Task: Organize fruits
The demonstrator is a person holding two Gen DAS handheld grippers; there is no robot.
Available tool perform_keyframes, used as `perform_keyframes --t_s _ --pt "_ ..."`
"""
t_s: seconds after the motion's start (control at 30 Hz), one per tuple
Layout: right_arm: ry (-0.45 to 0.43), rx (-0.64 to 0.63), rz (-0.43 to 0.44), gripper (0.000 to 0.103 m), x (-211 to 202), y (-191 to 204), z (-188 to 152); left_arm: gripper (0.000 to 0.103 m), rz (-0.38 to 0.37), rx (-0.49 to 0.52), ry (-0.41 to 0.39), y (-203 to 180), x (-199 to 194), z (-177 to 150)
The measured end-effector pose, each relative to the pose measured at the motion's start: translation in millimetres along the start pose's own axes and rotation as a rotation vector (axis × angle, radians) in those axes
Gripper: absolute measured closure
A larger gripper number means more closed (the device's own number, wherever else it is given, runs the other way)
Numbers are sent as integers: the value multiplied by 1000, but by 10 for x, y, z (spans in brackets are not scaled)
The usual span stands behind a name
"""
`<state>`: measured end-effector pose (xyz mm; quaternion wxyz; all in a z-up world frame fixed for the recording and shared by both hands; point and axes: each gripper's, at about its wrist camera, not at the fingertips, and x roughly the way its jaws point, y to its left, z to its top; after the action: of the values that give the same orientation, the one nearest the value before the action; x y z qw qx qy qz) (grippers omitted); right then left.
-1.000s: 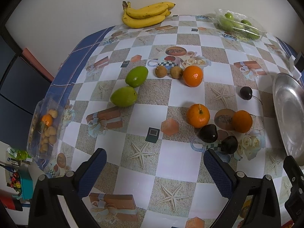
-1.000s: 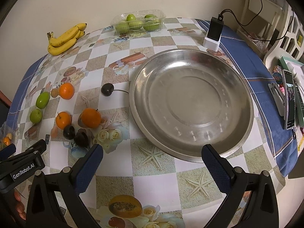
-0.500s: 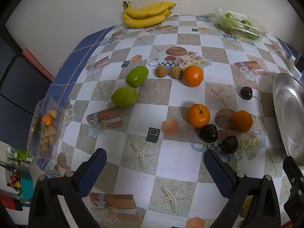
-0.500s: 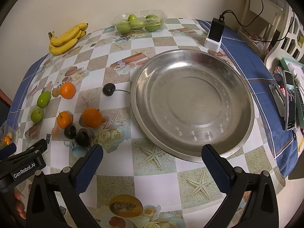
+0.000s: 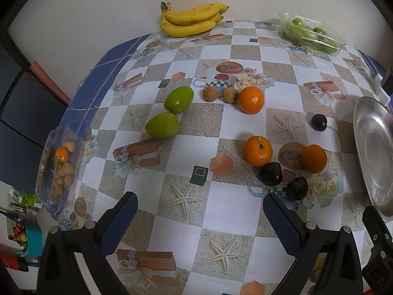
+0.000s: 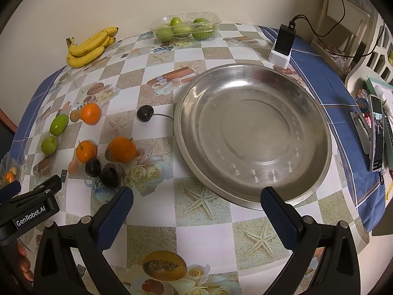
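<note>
Loose fruit lies on the checked tablecloth: three oranges [image 5: 257, 151], two green mangoes [image 5: 162, 125], two small brown fruits [image 5: 210, 94], a stemmed cherry [image 5: 318, 122] and two dark fruits [image 5: 270, 173]. A big steel dish [image 6: 253, 132] sits to their right with nothing in it. My left gripper [image 5: 200, 218] hovers open near the table's front, just short of the dark fruits. Over the front edge below the dish, my right gripper [image 6: 196, 211] is open too. Neither holds anything.
Bananas [image 5: 191, 19] and a clear tub of green fruit [image 6: 185, 28] sit along the back wall. Another clear tub of small fruits [image 5: 57, 167] is at the left table edge. A charger block [image 6: 282, 45] stands behind the dish; a phone [image 6: 377, 132] lies far right.
The right wrist view has crept slightly rightward, so the dish and fruit sit a little further right. The left gripper has barely moved. Both stay open.
</note>
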<state>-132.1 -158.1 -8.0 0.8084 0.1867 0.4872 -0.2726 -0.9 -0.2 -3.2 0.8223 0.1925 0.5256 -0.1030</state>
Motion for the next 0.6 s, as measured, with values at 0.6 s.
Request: perform_keyframes --t_s 0.6 --pt "-32 -19 23 0 -37 72 51 0 -42 -60 -75 75 -114 90"
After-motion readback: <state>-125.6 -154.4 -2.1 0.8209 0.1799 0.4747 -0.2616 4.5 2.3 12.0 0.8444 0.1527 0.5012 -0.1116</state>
